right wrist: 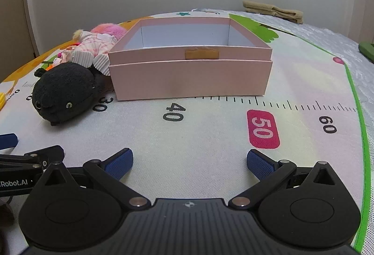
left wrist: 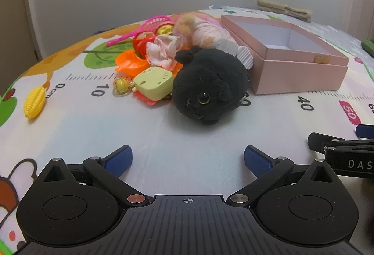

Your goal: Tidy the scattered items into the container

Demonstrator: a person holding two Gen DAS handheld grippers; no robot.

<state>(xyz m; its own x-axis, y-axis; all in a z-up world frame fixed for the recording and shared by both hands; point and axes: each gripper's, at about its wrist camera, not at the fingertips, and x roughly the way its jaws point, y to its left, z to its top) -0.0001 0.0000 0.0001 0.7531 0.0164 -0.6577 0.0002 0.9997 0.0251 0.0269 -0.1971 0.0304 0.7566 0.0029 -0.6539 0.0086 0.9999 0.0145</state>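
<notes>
An open pink box stands on the play mat, and what shows of its white inside is bare. A black plush toy lies just left of it. Behind the plush is a heap: a pale green cube keychain, an orange plastic leaf, a pink fabric flower, a pink net scoop, and a doll in pink. A yellow toy corn lies alone at far left. My left gripper is open, short of the plush. My right gripper is open, facing the box.
The mat carries a printed ruler and has a green border at the right, with quilted bedding beyond. Folded tan cloth lies by the back wall. The right gripper's body sits close beside my left one.
</notes>
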